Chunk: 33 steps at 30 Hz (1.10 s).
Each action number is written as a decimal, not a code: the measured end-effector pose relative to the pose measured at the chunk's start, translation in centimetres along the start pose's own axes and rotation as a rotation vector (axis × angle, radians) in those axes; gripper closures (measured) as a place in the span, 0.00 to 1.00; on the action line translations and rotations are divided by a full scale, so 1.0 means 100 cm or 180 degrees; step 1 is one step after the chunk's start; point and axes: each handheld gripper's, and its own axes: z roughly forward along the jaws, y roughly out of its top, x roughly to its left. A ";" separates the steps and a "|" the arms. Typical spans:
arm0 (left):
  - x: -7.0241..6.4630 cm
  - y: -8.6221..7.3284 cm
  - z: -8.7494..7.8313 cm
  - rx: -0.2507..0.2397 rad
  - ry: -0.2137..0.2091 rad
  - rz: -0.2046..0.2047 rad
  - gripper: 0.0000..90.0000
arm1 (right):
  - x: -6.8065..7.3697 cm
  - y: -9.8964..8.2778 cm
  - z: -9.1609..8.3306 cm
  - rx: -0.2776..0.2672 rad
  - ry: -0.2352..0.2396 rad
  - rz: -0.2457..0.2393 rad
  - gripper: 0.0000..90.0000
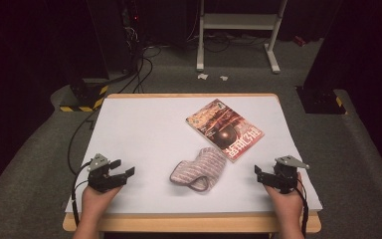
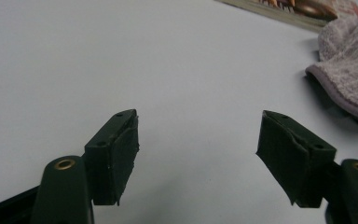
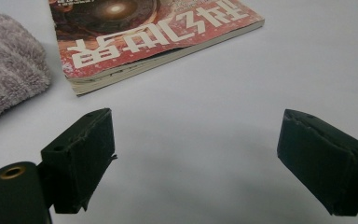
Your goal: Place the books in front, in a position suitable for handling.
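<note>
While both jaws gape, each hand-held gripper [image 1: 124, 175] [image 1: 259, 175] rests low, flanking the towel [image 1: 199, 168].

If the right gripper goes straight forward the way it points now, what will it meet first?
Probably the magazine: it lies ahead of the open right gripper, with bare table between. The folded towel sits off to the side. Depth is uncertain.

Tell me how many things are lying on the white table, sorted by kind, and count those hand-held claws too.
Magazine: 1
Striped towel: 1
Claws: 2, the left claw and the right claw, both open and empty
Total: 4
</note>
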 end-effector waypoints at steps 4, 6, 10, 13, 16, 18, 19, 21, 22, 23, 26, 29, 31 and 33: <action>-0.006 0.001 0.002 -0.0042 -0.0034 0.0050 0.36 | 0.001 -0.002 -0.001 -0.0020 0.0076 -0.0009 0.12; -0.008 0.001 0.003 -0.0061 -0.0057 0.0057 0.36 | 0.001 -0.003 -0.001 -0.0018 0.0096 -0.0023 0.12; -0.016 0.003 0.007 -0.0055 -0.0030 0.0099 0.34 | 0.000 -0.004 -0.003 -0.0032 0.0177 -0.0013 0.12; -0.019 0.004 0.008 -0.0069 -0.0029 0.0134 0.37 | 0.000 -0.005 -0.007 -0.0095 0.0156 -0.0026 0.13; -0.024 0.007 0.010 -0.0054 0.0033 0.0217 0.38 | -0.002 -0.005 -0.008 -0.0127 0.0208 -0.0002 0.13; -0.026 0.008 0.012 -0.0010 0.0029 0.0215 0.38 | -0.003 -0.004 -0.009 -0.0159 0.0241 0.0033 0.15; -0.026 0.008 0.012 0.0012 0.0018 0.0224 0.38 | -0.004 -0.004 -0.009 -0.0164 0.0258 0.0040 0.15; -0.027 0.008 0.013 0.0034 -0.0022 0.0244 0.40 | -0.004 -0.004 -0.008 -0.0166 0.0268 0.0052 0.15; -0.029 0.007 0.013 0.0051 -0.0032 0.0289 0.40 | -0.005 -0.004 -0.008 -0.0168 0.0282 0.0053 0.16; -0.031 0.007 0.013 0.0036 -0.0053 0.0293 0.41 | -0.005 -0.004 -0.008 -0.0171 0.0287 0.0078 0.17; -0.034 0.008 0.012 0.0016 -0.0150 0.0298 0.42 | -0.006 -0.003 -0.010 -0.0204 0.0276 0.0078 0.20; -0.038 0.011 0.015 0.0039 -0.0261 0.0262 0.37 | -0.007 -0.003 -0.009 -0.0189 0.0289 0.0101 0.20; -0.048 0.015 0.018 0.0008 -0.0288 0.0331 0.36 | -0.007 -0.003 -0.009 -0.0177 0.0291 0.0107 0.21; -0.056 0.019 0.020 -0.0004 -0.0350 0.0364 0.35 | -0.007 -0.003 -0.009 -0.0191 0.0278 0.0109 0.19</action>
